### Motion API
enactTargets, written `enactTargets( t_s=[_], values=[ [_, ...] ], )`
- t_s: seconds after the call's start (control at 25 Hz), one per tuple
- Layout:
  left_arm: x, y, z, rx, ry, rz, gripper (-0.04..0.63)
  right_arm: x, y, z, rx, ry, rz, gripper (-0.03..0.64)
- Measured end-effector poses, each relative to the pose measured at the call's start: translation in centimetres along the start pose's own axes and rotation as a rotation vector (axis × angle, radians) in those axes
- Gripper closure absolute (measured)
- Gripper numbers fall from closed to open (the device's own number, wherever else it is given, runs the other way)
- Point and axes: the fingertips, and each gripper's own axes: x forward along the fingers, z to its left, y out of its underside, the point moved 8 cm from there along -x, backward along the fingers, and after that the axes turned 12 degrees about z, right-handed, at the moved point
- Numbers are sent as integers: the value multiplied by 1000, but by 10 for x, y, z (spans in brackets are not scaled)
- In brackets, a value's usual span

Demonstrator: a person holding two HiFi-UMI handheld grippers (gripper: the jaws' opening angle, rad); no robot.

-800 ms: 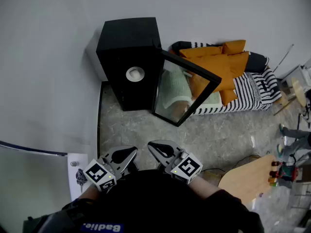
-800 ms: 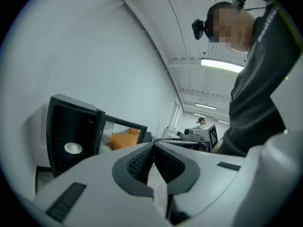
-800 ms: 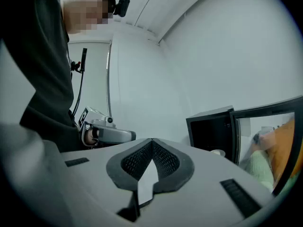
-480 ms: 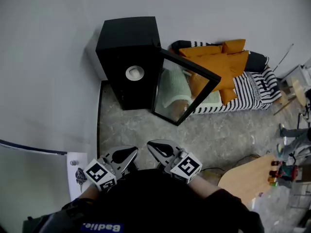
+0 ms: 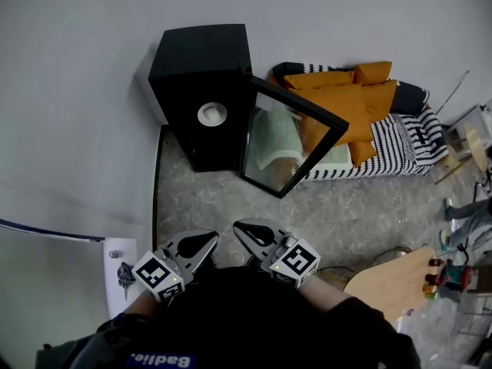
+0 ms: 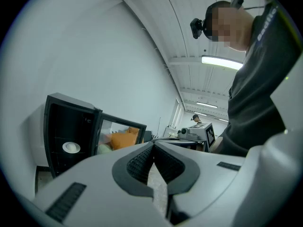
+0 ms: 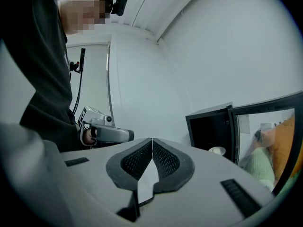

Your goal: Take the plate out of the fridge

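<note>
Two tools held close to the chest, side by side: left tool (image 5: 207, 241) and right tool (image 5: 243, 230), each with jaws pressed together on nothing, tips pointing toward the fridge (image 5: 201, 60). Each topped with a cube bearing square black-and-white markers. On the person's dark top, a blue label (image 5: 161, 359) with white lettering, upside down in the head view and too small to read with any confidence. As for the plate (image 5: 213, 115): small, round, white, with a raised rim and a shallow centre. Lies flat on a shelf inside the black fridge, roughly midway up, well apart from both tools. Glass door (image 5: 286, 141) of the fridge swung wide open to the right, orange cushions (image 5: 346, 102) and something pale green showing in its pane. Just beyond the door, a bed (image 5: 400, 141) with a black-and-white striped cover.
</note>
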Motion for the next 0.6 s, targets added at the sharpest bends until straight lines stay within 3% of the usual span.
enactTargets(
  t_s=[0.32, 0.6],
  values=[
    [26, -3, -4, -52, -60, 8, 591, -10, 15, -38, 6, -40, 41, 607],
    [40, -15, 59, -34, -35, -5, 591, 38, 3, -77, 13, -20, 71, 607]
  ],
)
